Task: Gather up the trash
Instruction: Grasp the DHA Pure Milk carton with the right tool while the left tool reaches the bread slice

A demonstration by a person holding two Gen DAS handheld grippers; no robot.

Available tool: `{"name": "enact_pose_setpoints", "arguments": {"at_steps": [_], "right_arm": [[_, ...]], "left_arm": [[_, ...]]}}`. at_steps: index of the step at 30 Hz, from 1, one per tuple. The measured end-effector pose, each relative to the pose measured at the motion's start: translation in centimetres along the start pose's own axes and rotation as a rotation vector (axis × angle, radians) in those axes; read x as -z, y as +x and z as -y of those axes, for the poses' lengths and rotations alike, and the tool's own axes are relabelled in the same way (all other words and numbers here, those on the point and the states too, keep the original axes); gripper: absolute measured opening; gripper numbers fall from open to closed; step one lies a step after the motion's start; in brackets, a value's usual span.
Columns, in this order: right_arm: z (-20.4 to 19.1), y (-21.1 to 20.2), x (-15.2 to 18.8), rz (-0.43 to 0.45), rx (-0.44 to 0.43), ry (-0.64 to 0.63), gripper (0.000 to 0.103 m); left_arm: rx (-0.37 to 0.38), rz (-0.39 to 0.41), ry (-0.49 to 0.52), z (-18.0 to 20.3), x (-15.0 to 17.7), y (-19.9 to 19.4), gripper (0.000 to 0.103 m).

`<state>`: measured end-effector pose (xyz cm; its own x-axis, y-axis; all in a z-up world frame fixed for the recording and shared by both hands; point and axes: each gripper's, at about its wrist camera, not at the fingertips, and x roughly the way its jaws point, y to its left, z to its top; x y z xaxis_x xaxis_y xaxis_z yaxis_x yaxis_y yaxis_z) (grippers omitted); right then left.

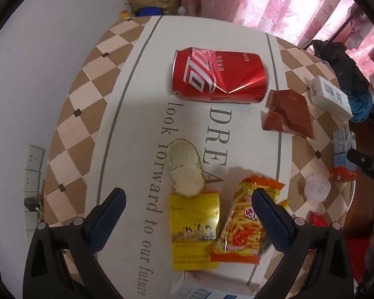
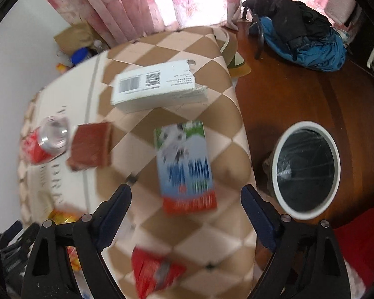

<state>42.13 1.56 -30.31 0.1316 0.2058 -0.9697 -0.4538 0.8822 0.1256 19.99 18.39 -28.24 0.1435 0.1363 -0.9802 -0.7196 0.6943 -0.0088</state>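
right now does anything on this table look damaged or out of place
Yes. The red can lies on its side with a sharp dent in its wall. The brown packet beside it is torn open at one corner, and a chip lies loose on the tablecloth, overlapping the yellow box.

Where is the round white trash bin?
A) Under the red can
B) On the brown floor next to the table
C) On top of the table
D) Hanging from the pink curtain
B: the round white trash bin stands on the brown wooden floor, just beside the checkered table's edge.
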Motion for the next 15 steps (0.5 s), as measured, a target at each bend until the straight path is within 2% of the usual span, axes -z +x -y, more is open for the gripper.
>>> {"name": "enact_pose_setpoints", "arguments": {"at_steps": [2,3,4,8,13,15], "right_arm": [[-0.4,1.5,-1.0,-0.005,0.02,-0.018,0.078],[-0.7,2.0,-1.3,-0.009,0.023,-0.03,0.068],[-0.9,2.6,-1.7,-0.011,0.022,-0.044,0.052],[-1.4,2.6,-1.5,-0.01,0.0,-0.047,0.052],[-2.6,2.6,1.0,-0.055,-0.052,-0.075,0.052],[-2.9,2.7,1.5,-0.046,-0.038,-0.082,0.052]], "left_arm": [[0.0,-0.005,-0.019,-0.5,-0.2,0.4,0.102],[0.0,-0.007,-0.026,-0.8,-0.3,0.5,0.102],[0.0,-0.006,-0.033,-1.1,-0.3,0.6,0.102],[0.006,0.003,-0.055,-2.5,-0.5,0.7,0.102],[0.029,0.001,-0.023,-2.4,-1.1,1.9,0.102],[0.036,-0.013,0.003,-1.9,-1.4,2.9,0.092]]}}
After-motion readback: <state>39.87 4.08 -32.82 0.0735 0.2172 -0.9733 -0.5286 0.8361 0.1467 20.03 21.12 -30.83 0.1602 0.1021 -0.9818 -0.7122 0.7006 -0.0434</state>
